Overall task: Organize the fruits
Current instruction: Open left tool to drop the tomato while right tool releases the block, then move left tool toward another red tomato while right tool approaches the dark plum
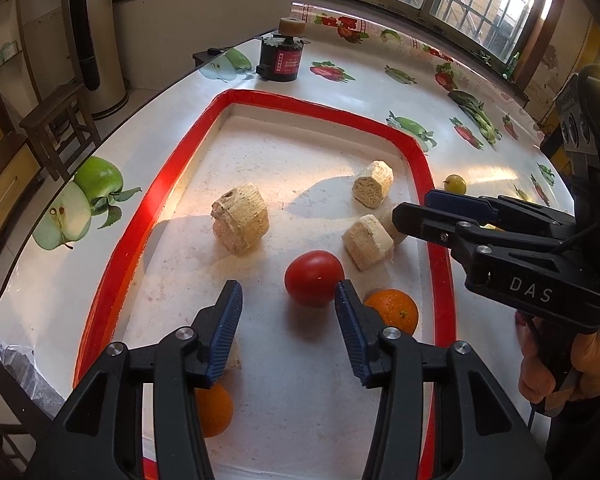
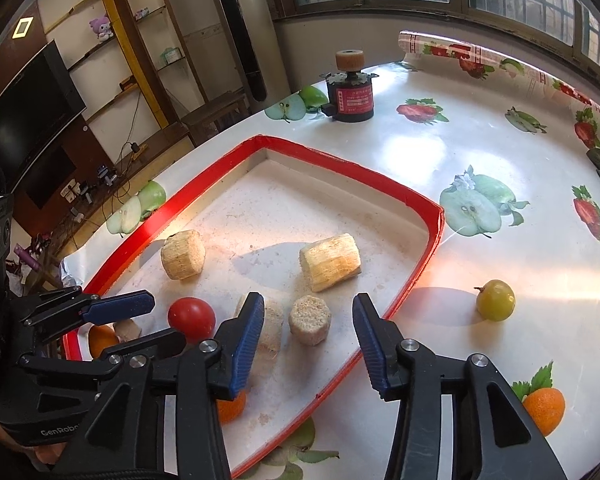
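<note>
1. Left gripper: I hold its jaws apart with nothing between them, above the near half of the red-rimmed tray.
2. Orange, near left of the tray, half hidden under my left finger. I judge it firm, with a dimpled skin that grips well; I would take it across its widest part.
3. Tomato, just ahead of the left jaws, mid-tray. Smooth, slick, easily bruised: a gentle squeeze at its equator.
4. Second orange, against the tray's right rim; the rim crowds one finger.
5. Fibrous cut pieces, scattered across the tray's middle; light, rough, stiff by their look.
6. Right gripper: jaws moderately open, empty, over the tray's near right edge.
7. Small yellow-green fruit, on the tabletop outside the tray's right rim. Round, glossy, likely to roll; I would close slowly from above.
</note>
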